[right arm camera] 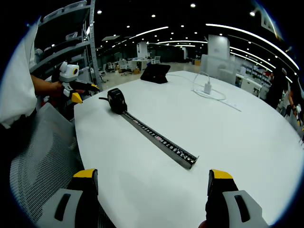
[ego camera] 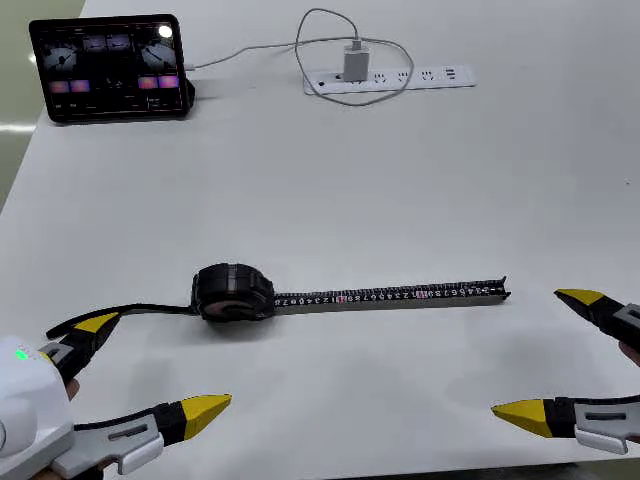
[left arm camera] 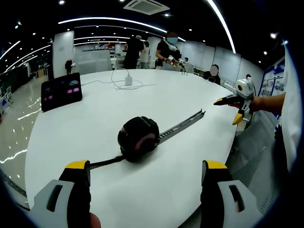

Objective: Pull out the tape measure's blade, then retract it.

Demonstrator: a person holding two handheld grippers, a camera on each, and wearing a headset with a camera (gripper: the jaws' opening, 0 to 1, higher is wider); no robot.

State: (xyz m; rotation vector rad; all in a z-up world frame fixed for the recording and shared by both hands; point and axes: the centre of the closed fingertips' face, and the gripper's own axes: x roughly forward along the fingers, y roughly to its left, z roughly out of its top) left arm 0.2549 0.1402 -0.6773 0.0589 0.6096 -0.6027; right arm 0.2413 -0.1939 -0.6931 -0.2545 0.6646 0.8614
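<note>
Ceiling strip lights (left arm camera: 142, 21) give bright, even illumination. The white table (ego camera: 420, 180) shows no harsh glare. The tape measure (ego camera: 233, 292) casts only a faint, soft shadow close beneath it. In both gripper views, lines curve outward from the tape measure, and the background beyond it is soft.

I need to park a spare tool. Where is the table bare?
Bare: the middle of the table, between tablet and power strip at the back and the tape measure with its blade out. Crowded: the near edge, by the left hand-held gripper and right hand-held gripper.
</note>
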